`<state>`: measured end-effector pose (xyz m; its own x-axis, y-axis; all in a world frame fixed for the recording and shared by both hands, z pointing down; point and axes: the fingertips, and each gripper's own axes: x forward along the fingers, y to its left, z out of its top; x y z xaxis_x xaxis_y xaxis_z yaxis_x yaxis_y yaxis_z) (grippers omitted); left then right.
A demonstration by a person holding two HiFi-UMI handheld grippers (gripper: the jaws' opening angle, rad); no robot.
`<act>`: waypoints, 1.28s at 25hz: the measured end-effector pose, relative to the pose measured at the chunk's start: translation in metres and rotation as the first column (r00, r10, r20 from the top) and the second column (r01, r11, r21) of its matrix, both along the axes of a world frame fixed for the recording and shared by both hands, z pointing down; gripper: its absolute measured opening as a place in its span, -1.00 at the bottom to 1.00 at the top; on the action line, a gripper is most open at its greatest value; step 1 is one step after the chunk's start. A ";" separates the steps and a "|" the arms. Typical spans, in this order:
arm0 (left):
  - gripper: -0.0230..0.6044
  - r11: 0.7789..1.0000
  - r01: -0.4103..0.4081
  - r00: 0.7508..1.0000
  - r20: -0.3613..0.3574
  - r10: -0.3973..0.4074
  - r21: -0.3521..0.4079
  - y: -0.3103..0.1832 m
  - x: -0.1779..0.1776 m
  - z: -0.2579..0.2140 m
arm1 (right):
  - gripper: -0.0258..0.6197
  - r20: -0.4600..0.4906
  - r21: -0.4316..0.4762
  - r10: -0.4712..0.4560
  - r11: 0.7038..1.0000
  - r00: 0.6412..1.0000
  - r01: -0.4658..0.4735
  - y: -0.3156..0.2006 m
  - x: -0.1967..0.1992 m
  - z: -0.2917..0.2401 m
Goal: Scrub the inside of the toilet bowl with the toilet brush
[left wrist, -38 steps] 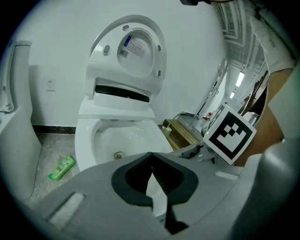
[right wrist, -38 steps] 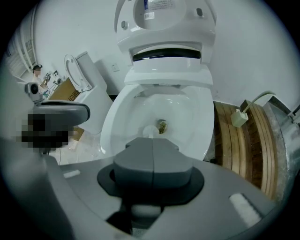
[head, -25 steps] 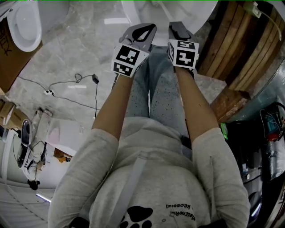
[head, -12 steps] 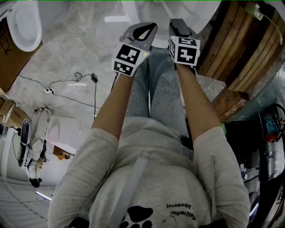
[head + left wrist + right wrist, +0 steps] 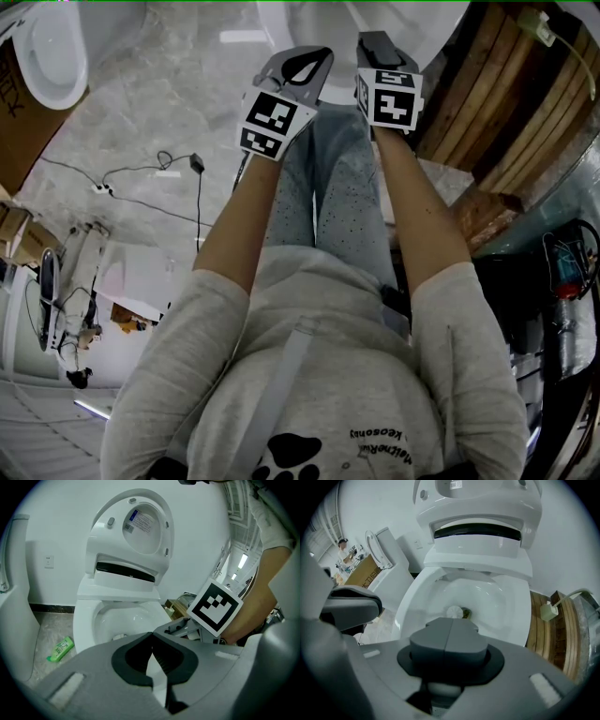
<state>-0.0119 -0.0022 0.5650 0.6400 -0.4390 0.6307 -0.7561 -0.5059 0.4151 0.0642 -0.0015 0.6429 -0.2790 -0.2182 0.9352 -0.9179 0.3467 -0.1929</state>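
Right tool (image 5: pixel 450 621) nudged forward, shut; left tool (image 5: pixel 151 634) shut.

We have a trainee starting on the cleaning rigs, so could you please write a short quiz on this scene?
1. True or false: the toilet lid is down.
2. In the left gripper view, what lies on the floor left of the toilet bowl: A a green bottle, B a sponge, C a bucket?
3. Fill in: the right gripper, jaws shut on the toilet brush, points into the ___.
Key: 1 false; 2 A; 3 bowl.
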 end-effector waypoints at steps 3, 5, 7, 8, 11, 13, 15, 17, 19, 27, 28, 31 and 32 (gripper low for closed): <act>-0.94 1.000 0.002 1.000 -0.001 -0.002 -0.002 -0.001 0.001 0.001 | -0.45 -0.006 0.006 -0.013 1.000 1.000 0.013 -0.008 0.001 0.001; -0.94 1.000 0.003 1.000 -0.001 -0.003 -0.003 -0.003 0.000 0.002 | -0.45 -0.008 0.009 -0.015 1.000 1.000 0.015 -0.014 0.000 0.001; -0.94 1.000 -0.001 1.000 -0.001 0.001 -0.004 -0.004 0.001 0.002 | -0.45 -0.008 0.008 -0.017 1.000 1.000 0.017 -0.018 -0.001 0.001; -0.94 1.000 -0.003 1.000 -0.002 0.003 -0.005 -0.004 0.002 0.002 | -0.45 -0.007 0.008 -0.016 1.000 1.000 0.016 -0.020 -0.001 0.000; -0.94 1.000 -0.007 1.000 -0.005 0.006 -0.009 -0.004 0.004 0.002 | -0.45 -0.009 0.018 -0.014 1.000 1.000 0.014 -0.027 0.001 0.000; -0.94 1.000 -0.010 1.000 -0.003 0.010 -0.011 -0.004 0.005 0.003 | -0.45 -0.009 0.024 -0.010 1.000 1.000 0.010 -0.033 0.003 0.001; -0.94 1.000 -0.015 1.000 -0.002 0.015 -0.012 -0.004 0.008 0.004 | -0.45 -0.006 0.032 -0.001 0.999 1.000 0.001 -0.040 0.006 0.000; -0.94 1.000 -0.022 1.000 -0.002 0.021 -0.013 -0.005 0.010 0.004 | -0.45 -0.004 0.039 0.011 0.999 1.000 -0.011 -0.047 0.009 0.000; -0.94 1.000 -0.027 1.000 -0.003 0.027 -0.013 -0.006 0.012 0.004 | -0.45 -0.005 0.042 0.017 0.999 1.000 -0.017 -0.054 0.011 0.000; -0.94 0.999 -0.036 0.999 -0.004 0.036 -0.017 -0.009 0.019 0.005 | -0.45 -0.002 0.031 0.076 0.997 0.997 -0.076 -0.061 0.024 0.001; -0.94 0.999 -0.037 0.999 -0.004 0.037 -0.017 -0.009 0.019 0.005 | -0.45 -0.010 0.028 0.083 0.996 0.996 -0.083 -0.061 0.027 0.001; -0.94 0.999 -0.040 0.999 -0.004 0.040 -0.017 -0.010 0.020 0.006 | -0.45 -0.024 0.019 0.122 0.992 0.992 -0.121 -0.062 0.037 0.002; -0.94 0.999 -0.040 0.999 -0.004 0.040 -0.018 -0.010 0.020 0.006 | -0.45 -0.028 0.016 0.143 0.990 0.989 -0.143 -0.062 0.042 0.001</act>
